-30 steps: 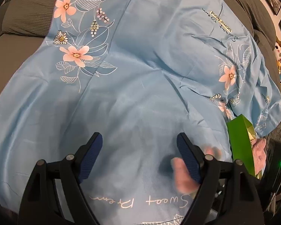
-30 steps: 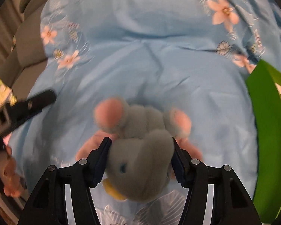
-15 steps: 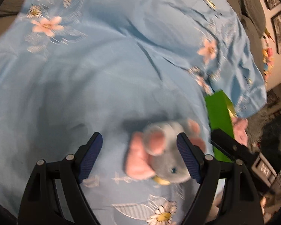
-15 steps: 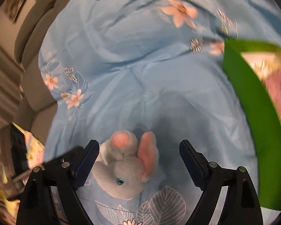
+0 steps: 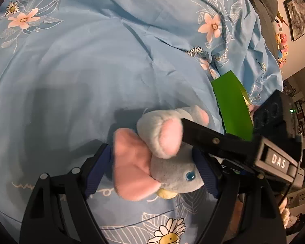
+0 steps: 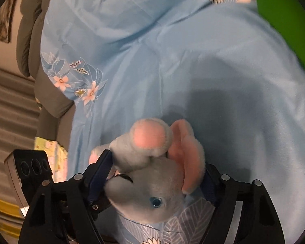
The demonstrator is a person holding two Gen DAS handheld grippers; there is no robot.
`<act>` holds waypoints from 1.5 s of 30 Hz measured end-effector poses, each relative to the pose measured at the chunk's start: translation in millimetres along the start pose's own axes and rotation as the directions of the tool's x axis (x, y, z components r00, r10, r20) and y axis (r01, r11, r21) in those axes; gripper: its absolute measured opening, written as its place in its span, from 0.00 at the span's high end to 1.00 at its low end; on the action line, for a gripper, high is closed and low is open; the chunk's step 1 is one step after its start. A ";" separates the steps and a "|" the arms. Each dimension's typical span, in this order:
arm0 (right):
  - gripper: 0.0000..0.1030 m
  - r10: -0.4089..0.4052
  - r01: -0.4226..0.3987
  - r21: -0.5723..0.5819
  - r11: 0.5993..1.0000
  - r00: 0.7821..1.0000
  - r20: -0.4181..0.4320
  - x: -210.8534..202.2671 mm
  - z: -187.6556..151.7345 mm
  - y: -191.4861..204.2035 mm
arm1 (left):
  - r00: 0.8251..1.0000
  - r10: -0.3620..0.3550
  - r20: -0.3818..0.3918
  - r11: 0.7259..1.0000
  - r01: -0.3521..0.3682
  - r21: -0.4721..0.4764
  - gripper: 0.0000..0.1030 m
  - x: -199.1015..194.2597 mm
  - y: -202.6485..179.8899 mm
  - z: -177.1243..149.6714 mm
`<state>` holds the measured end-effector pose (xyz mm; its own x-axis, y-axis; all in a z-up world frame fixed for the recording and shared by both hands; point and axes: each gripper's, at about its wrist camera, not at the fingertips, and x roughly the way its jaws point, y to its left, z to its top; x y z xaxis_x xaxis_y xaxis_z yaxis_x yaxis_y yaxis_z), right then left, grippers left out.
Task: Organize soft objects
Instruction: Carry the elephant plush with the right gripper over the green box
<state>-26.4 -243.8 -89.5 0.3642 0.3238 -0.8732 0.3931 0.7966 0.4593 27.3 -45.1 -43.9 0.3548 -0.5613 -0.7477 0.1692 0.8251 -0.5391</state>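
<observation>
A grey plush elephant (image 5: 168, 158) with pink ears and a blue eye lies on the blue floral sheet (image 5: 91, 71). My left gripper (image 5: 152, 168) has its fingers wide on both sides of the elephant's head. My right gripper (image 6: 152, 177) also stands around the elephant (image 6: 150, 185), one pad by the trunk, the other behind the pink ear. In the left wrist view a right finger (image 5: 213, 140) crosses over the toy. Neither grip looks closed tight.
A green bin (image 5: 231, 105) stands to the right on the sheet, and its wall shows in the right wrist view (image 6: 284, 20). Grey sofa cushions (image 6: 30, 30) lie beyond the sheet's left edge. Plush toys (image 5: 280, 38) sit far right by framed pictures.
A second ago my right gripper held the elephant; it then opened and the toy lay on the sheet. Both grippers have now moved in around it.
</observation>
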 end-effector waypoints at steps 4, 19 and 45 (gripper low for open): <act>0.32 0.063 -0.063 0.040 0.997 0.998 -0.008 4.3 -0.1 -7.4 | 0.998 -0.070 0.006 0.997 0.070 0.016 0.51 2.4 -7.0 1.5; 0.36 0.119 -0.101 -0.072 0.992 0.943 0.310 -102.3 -13.7 16.4 | 0.969 -0.106 0.221 0.950 0.034 0.310 0.56 -41.9 -116.2 6.9; 0.36 -0.108 0.031 0.127 0.991 0.745 0.659 -275.5 -15.3 -95.9 | 0.934 -0.356 0.041 0.794 0.279 0.539 0.58 38.7 -278.5 -7.8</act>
<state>-177.4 -401.6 104.6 0.7848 -0.1812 -0.5926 0.5085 0.7349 0.4487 -13.2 -297.0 74.3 0.3085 -0.8150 -0.4905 0.7294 0.5337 -0.4280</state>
